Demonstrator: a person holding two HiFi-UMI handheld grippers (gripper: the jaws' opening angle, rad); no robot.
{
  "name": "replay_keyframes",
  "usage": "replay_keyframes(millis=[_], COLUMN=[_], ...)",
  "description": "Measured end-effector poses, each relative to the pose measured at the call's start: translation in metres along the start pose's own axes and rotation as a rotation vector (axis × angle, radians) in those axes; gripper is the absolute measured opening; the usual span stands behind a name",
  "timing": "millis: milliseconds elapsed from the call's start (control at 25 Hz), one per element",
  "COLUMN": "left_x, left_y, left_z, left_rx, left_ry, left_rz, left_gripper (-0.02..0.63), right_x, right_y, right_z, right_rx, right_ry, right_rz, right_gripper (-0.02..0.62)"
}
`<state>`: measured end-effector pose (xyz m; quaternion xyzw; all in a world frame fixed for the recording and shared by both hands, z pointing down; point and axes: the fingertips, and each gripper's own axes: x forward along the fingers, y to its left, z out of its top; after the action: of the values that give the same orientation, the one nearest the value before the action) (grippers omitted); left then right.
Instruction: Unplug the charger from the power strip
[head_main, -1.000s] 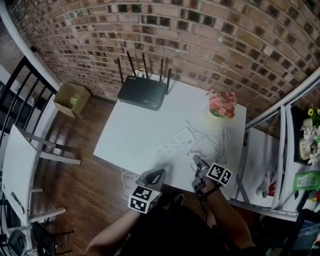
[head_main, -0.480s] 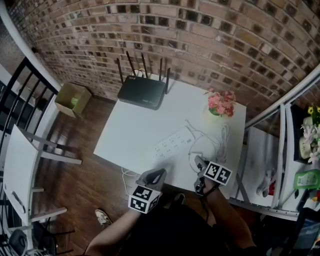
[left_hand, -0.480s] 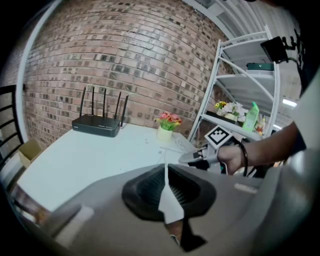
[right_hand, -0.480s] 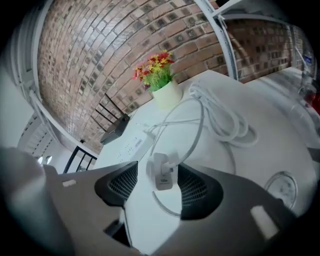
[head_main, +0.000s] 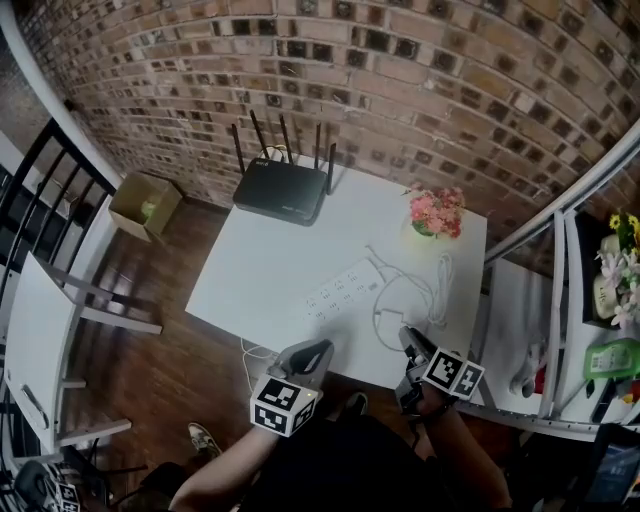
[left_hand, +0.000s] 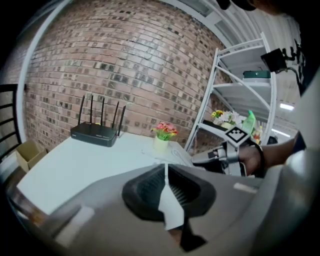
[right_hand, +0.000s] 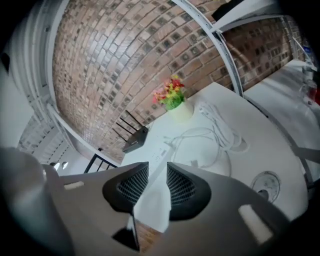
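The left tongs (head_main: 316, 348), clenched empty, and the right tongs (head_main: 407, 334), closing on nothing, are hovering at the near edge of the bench (head_main: 265, 250), seemingly to stay clear of the power strip (head_main: 343, 290).

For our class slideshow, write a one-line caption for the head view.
White table by brick wall: router, potted flowers, power strip, loose white cable.

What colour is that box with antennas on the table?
Black. The router shows best in the head view.
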<state>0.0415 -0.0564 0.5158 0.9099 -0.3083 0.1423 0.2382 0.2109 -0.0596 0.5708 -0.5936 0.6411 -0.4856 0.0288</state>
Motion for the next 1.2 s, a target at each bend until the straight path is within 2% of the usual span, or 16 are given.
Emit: replay_keyframes(millis=[120, 200, 440, 600, 960, 1200], left_x=[-0.009, -0.016, -0.037, -0.044, -0.044, -0.044], left_y=[-0.012, -0.022, -0.054, -0.067, -0.072, -0.074], left_z=[0.021, 0.037, 0.073, 0.085, 0.075, 0.079], left_rx=[0.009, 0.02, 0.052, 0.055, 0.018, 0.028], left_ry=[-0.053, -0.095, -0.184, -0.216, -0.191, -0.19], left_rz=[-0.015, -0.027, -0.069, -0.082, -0.079, -0.075], left_gripper=[0.02, 0.02, 0.02, 0.018, 0.018, 0.017], right_x=[-0.021, -0.035, -0.069, -0.081, -0.084, -0.084], right_y=[0.043, 0.075, 0.143, 0.164, 0.17, 0.17], right_z=[0.02, 0.031, 0.042, 0.033, 0.02, 0.02], right_rx=[-0.081, -0.166, -0.475, -0.599, -0.641, -0.658], right_ry=[-0.062, -0.103, -0.187, -0.22, -0.228, -0.232], right_rz=[0.094, 0.155, 0.237, 0.265, 0.28, 0.271], right_gripper=[0.042, 0.021, 0.012, 0.012, 0.012, 0.012])
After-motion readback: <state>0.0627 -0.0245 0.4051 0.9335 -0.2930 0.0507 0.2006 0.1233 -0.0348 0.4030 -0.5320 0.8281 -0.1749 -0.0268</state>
